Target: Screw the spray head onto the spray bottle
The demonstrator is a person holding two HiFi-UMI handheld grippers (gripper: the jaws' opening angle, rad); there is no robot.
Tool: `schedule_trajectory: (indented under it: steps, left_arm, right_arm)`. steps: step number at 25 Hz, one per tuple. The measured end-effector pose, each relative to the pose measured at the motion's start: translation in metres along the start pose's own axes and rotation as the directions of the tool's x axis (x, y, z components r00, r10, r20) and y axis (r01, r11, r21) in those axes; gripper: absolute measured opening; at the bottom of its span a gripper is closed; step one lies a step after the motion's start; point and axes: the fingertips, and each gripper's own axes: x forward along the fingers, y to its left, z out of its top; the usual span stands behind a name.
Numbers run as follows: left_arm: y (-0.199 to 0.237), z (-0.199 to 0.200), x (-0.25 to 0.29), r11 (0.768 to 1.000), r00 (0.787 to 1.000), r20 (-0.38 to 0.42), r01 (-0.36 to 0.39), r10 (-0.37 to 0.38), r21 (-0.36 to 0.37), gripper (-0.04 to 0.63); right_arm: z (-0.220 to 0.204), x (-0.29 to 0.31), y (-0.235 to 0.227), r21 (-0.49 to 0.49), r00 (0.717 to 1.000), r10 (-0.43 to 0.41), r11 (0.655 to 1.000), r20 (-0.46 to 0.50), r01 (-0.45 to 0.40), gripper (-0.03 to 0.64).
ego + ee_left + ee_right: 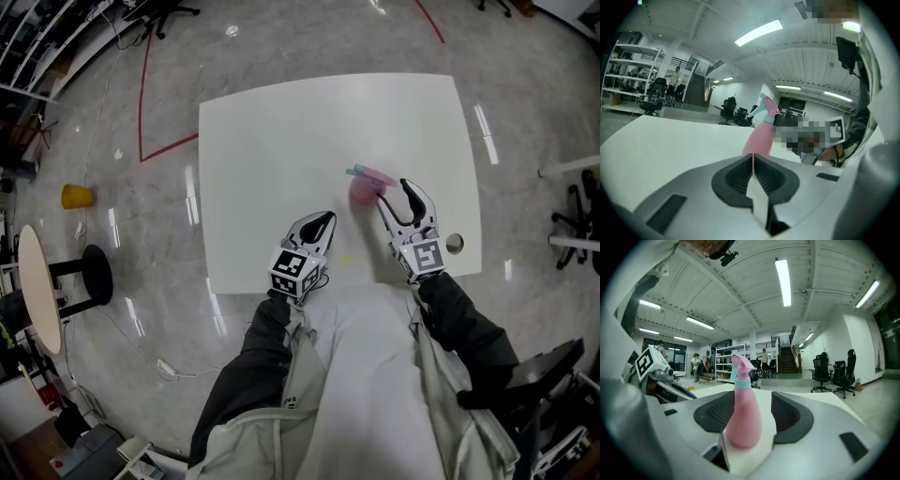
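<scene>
Jaws of the right gripper (393, 193) are standing apart around the spray bottle (743, 414), not pressing it, while the left gripper (322, 223) is hanging clenched on nothing. With the spray head (740, 364) already sitting on its teal collar (742, 384), the screwing is looking nearly done; the next move is calling for a squeeze on the smooth, pear-shaped pink body standing upright on the white table (281, 141).

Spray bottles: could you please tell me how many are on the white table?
1: the pink spray bottle stands on the table's right side, between the right gripper's open jaws.
</scene>
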Motion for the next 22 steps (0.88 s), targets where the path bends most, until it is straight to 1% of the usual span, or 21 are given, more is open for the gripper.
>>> schedule_trajectory:
  steps: [3,6,8,9,16,22]
  left_arm:
    - [0.001,-0.005,0.002,1.000,1.000,-0.007,-0.010,0.010,-0.019,0.020]
    - [-0.001,-0.008,0.004,1.000,1.000,-0.016,-0.011,0.011,-0.025,0.020]
    - [-0.002,-0.010,0.006,1.000,1.000,-0.025,-0.010,0.009,-0.023,0.020]
    - [-0.003,-0.011,0.006,1.000,1.000,-0.029,-0.009,0.008,-0.021,0.020]
    - [-0.003,-0.015,0.005,0.999,0.999,-0.041,-0.025,0.024,-0.027,0.020]
    - [0.001,-0.022,0.006,0.998,0.998,-0.059,-0.035,0.032,-0.052,0.020]
  right_arm:
    - [-0.021,-0.017,-0.001,0.006,0.997,-0.011,1.000,-0.080,0.011,0.224]
    - [-0.030,-0.019,0.008,0.001,0.993,0.031,1.000,-0.116,-0.031,0.139]
    - [-0.034,-0.018,0.016,-0.018,0.987,0.058,0.998,-0.147,-0.062,0.026]
    - [-0.037,-0.018,0.019,-0.023,0.984,0.069,0.997,-0.162,-0.074,-0.003]
    - [-0.047,-0.015,0.034,-0.035,0.969,0.123,0.990,-0.213,-0.133,-0.005]
    - [-0.056,-0.014,0.034,-0.028,0.964,0.124,0.991,-0.236,-0.135,-0.005]
